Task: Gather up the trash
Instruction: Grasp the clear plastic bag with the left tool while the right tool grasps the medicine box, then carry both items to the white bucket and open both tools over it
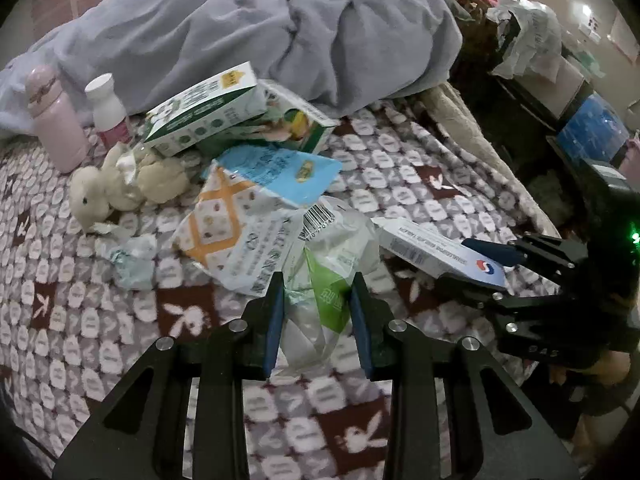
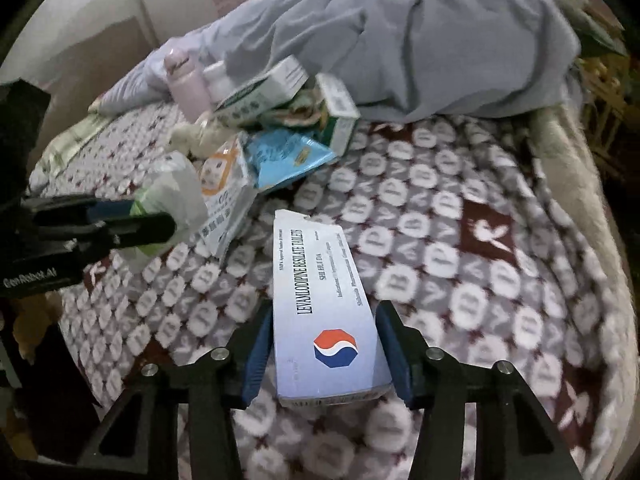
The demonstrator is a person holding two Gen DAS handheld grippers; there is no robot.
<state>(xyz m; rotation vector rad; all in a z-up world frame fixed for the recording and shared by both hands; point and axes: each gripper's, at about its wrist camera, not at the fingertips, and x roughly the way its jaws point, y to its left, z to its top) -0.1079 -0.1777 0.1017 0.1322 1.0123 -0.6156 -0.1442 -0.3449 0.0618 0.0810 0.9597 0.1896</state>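
Trash: a crumpled plastic wrapper (image 1: 320,292) is clenched in the left claw (image 1: 318,280) above the patterned bed blanket (image 2: 460,240); beside it, the right claw (image 2: 324,316) grips a tablet box (image 2: 320,280).

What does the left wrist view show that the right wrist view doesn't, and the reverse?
Only the left wrist view: the cream plush rabbit toy's face, a crumpled pale green tissue, and a cluttered dark shelf with a blue box.

Only the right wrist view: the printed top of the white tablet box with a red-and-blue octagon logo, between the right tool pads.

Both: the crumpled white-and-green plastic bag in the left tool, the grey quilt, the pink flask.
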